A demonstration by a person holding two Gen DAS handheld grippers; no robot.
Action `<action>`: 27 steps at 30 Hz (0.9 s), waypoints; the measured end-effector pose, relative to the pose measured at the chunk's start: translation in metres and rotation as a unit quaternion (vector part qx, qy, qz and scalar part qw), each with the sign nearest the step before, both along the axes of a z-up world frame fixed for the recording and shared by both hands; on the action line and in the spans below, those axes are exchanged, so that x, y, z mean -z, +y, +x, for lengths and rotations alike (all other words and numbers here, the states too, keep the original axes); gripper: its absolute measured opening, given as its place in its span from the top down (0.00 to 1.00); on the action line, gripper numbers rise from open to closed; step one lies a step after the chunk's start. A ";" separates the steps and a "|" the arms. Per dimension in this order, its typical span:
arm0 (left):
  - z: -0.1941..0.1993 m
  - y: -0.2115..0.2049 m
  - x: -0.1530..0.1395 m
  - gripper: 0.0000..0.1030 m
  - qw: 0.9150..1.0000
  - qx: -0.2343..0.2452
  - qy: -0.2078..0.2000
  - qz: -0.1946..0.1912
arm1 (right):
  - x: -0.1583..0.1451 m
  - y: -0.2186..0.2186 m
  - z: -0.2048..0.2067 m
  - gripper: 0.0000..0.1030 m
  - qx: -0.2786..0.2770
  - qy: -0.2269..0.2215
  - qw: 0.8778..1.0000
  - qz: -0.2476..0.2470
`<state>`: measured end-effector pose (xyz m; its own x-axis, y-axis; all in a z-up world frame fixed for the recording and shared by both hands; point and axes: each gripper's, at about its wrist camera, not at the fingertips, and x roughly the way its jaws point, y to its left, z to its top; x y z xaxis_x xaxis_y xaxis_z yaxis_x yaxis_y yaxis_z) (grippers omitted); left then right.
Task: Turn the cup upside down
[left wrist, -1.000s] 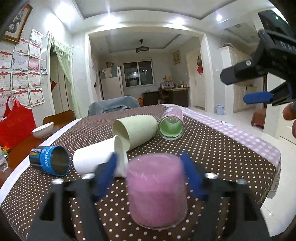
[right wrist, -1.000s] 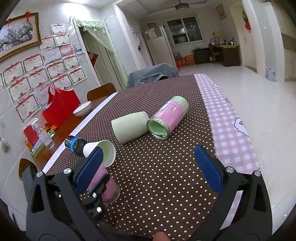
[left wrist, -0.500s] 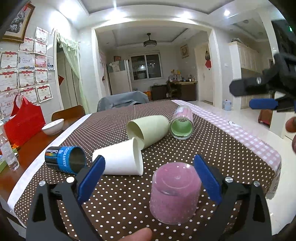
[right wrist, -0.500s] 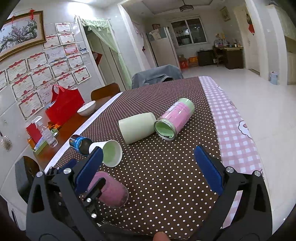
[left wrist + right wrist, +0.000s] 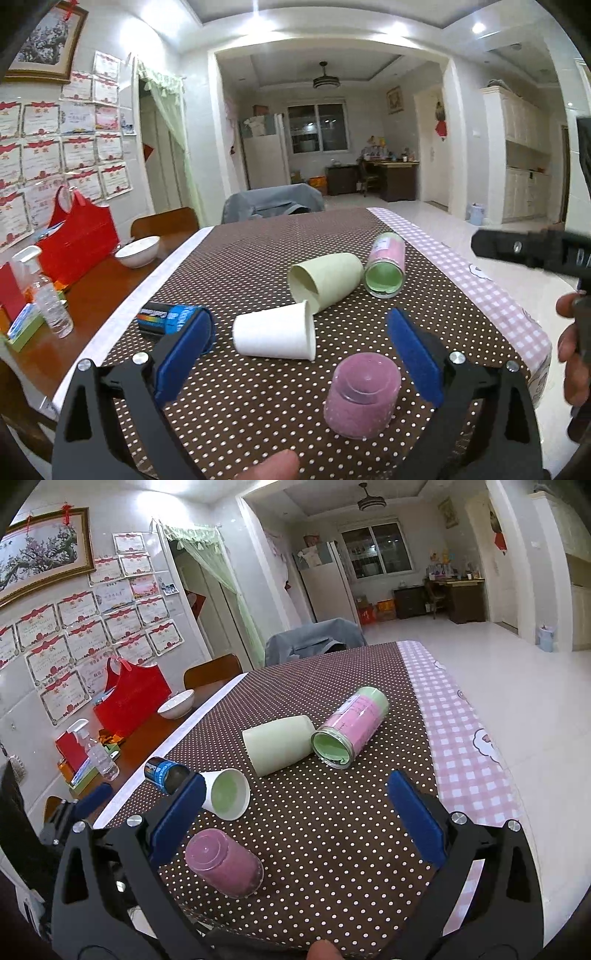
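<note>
A purple cup (image 5: pixel 362 395) stands upside down on the brown dotted tablecloth (image 5: pixel 258 266), near the front edge. My left gripper (image 5: pixel 297 356) is open and empty, raised just behind and above the cup. The cup also shows in the right wrist view (image 5: pixel 223 864), at lower left. My right gripper (image 5: pixel 295 818) is open and empty, above the table to the cup's right.
A white paper cup (image 5: pixel 275 335), a pale green cup (image 5: pixel 325 282), a pink-and-green can (image 5: pixel 385 271) and a blue can (image 5: pixel 166 319) lie on their sides behind the purple cup. A bowl (image 5: pixel 137 251), a red bag (image 5: pixel 75 240) and a spray bottle (image 5: pixel 44 295) are at left.
My left gripper opened, let go of the purple cup and drew back and up. The cup stays upside down on the cloth. My right gripper shifted slightly.
</note>
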<state>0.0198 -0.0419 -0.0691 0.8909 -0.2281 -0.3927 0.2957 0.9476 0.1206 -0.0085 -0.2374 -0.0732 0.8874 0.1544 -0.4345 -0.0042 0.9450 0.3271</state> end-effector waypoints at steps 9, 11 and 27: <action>-0.007 0.021 -0.023 0.08 0.998 -0.046 0.052 -0.008 | -0.016 0.032 -0.005 0.06 -0.027 0.000 0.999 -0.035; -0.009 0.026 -0.027 0.08 0.997 -0.056 0.061 -0.008 | -0.021 0.042 -0.008 0.06 -0.036 -0.002 0.998 -0.052; -0.055 0.046 -0.071 0.08 0.995 -0.086 0.043 -0.013 | -0.052 0.059 -0.053 0.06 -0.016 0.000 0.993 -0.116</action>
